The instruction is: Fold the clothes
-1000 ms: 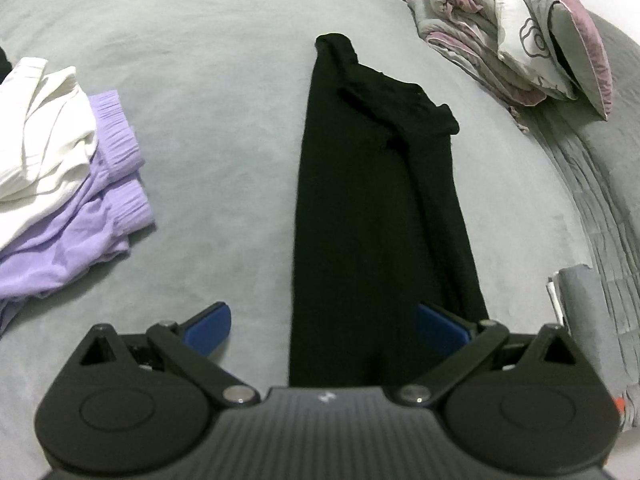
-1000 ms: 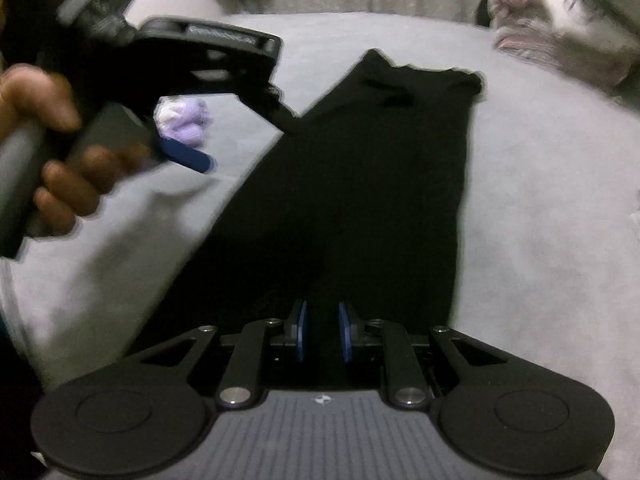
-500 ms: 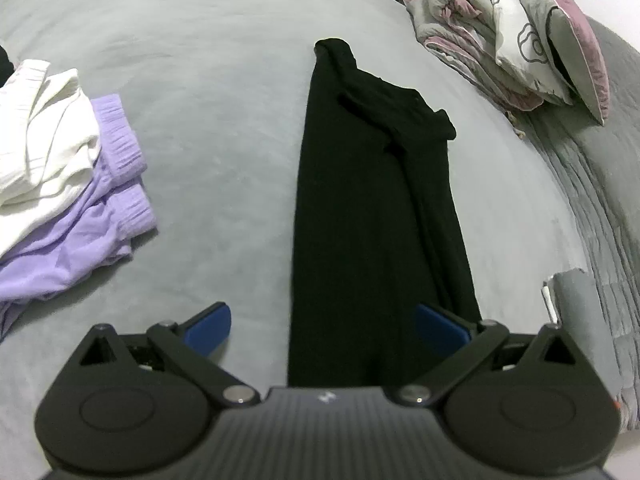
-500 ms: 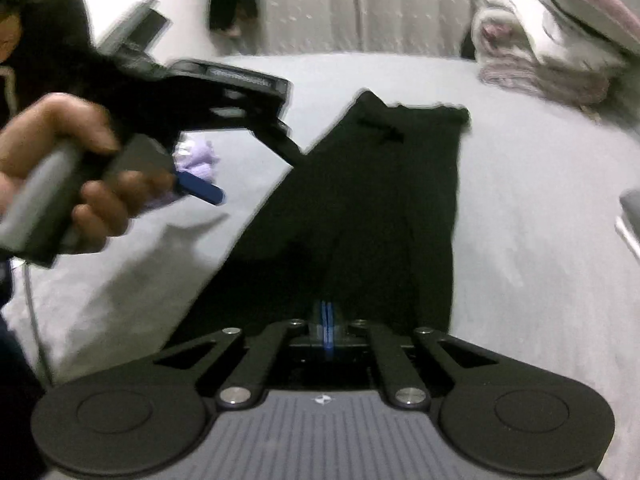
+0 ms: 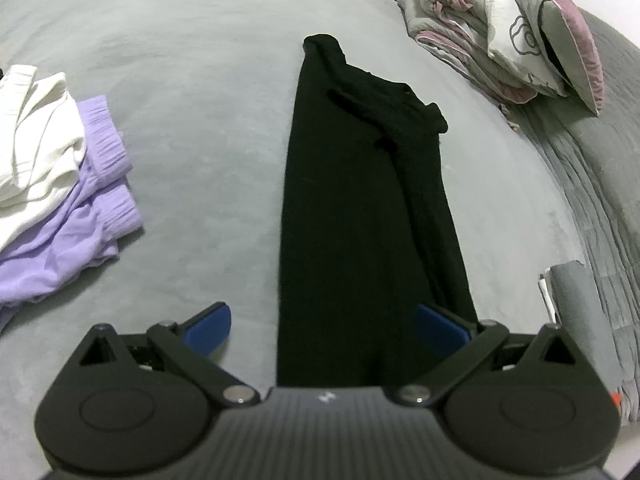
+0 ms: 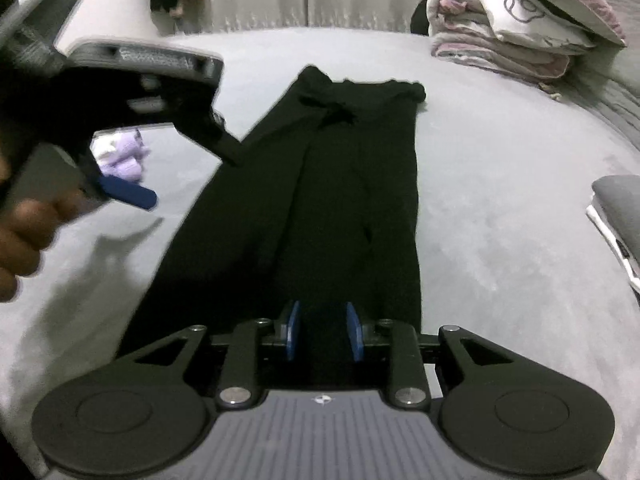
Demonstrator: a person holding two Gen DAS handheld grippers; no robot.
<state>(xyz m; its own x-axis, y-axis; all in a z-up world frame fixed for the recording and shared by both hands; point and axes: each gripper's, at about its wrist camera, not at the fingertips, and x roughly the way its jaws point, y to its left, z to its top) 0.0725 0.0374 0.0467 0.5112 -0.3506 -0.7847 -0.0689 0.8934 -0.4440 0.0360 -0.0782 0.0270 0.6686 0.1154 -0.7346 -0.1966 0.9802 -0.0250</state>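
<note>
Black trousers lie in a long strip, both grippers at the near end

Black trousers (image 5: pixel 360 216) lie lengthwise on the grey bed (image 5: pixel 200 160), already narrowed into a long strip with one leg laid over the other; the waistband end is far from us and a little bunched, and the hem end runs under both cameras. We hold the left gripper (image 5: pixel 322 322) released, its blue pads spread wider than the strip and hovering above the near end. The right gripper (image 6: pixel 322 330) has its jaws parted by a small gap with dark cloth showing between them; we cannot tell whether cloth is actually pinched there.

We judge the lengthwise fold to be done and a crosswise fold the likely next stage. To do it well, we want each gripper to take one corner of the near hem, biting through both leg layers so the upper leg does not slide off the lower. We lift only enough to clear the bed, carry the hem straight along the strip toward the waistband, and keep the two corners level so the edges stack. The bunching at the waistband could skew the finished fold, so it deserves smoothing.

A folded white garment (image 5: pixel 32 140) lies on top of a lilac garment (image 5: pixel 80 224) at the left, well apart from the trousers, and a bundle of bedding (image 5: pixel 500 40) lies at the far right.
</note>
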